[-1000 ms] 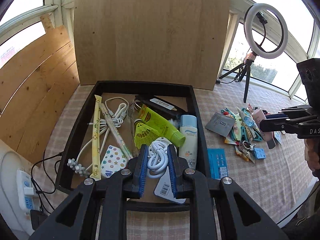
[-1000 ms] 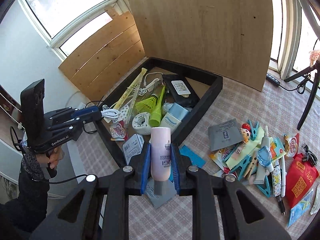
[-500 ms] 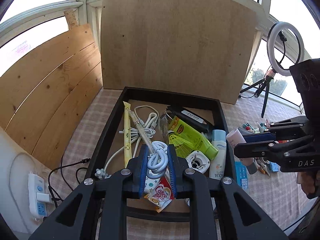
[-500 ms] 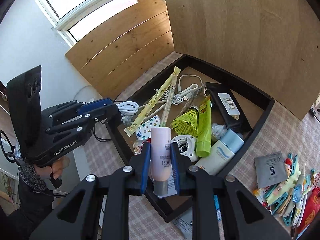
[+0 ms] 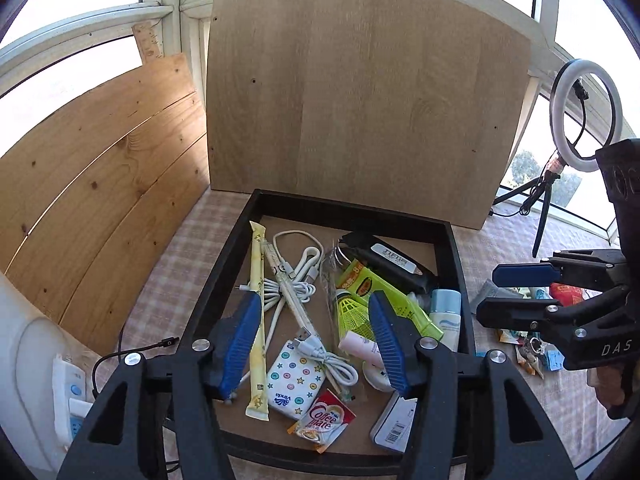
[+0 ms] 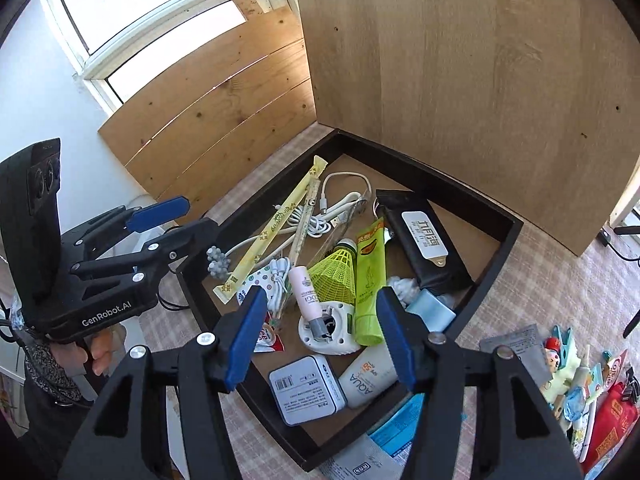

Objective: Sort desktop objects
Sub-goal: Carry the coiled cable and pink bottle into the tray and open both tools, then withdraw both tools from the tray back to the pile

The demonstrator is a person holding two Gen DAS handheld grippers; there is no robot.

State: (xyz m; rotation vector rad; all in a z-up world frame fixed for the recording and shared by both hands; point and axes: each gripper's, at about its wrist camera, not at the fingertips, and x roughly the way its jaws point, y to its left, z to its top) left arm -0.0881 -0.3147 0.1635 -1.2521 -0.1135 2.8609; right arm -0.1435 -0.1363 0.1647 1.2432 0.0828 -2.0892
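Over the black tray (image 5: 352,205) (image 6: 424,168) my left gripper (image 5: 314,300) hangs with its jaws opening and nothing pressed between them. The white coiled cable (image 5: 334,362) lies loose below it, across a spotted tissue pack (image 5: 294,380). My right gripper (image 6: 320,294) is also opening above the tray. The pink bottle (image 6: 306,292) (image 5: 360,347) rests free beneath it, leaning on a white round holder (image 6: 332,330). Each view shows the other gripper at its edge: the right gripper (image 5: 486,292) and the left gripper (image 6: 200,216), both with fingers apart.
The tray also holds a green tube (image 6: 370,272), a yellow shuttlecock (image 6: 336,268), a black pouch (image 6: 424,240), a tin (image 6: 306,390) and a sunscreen tube (image 6: 370,376). Several small items (image 6: 580,376) lie right of it on the checked cloth. A wooden board (image 5: 360,100) stands behind.
Both grippers have opened. The white cable has dropped out of the left one and the pink bottle out of the right one, and both now lie in the tray.
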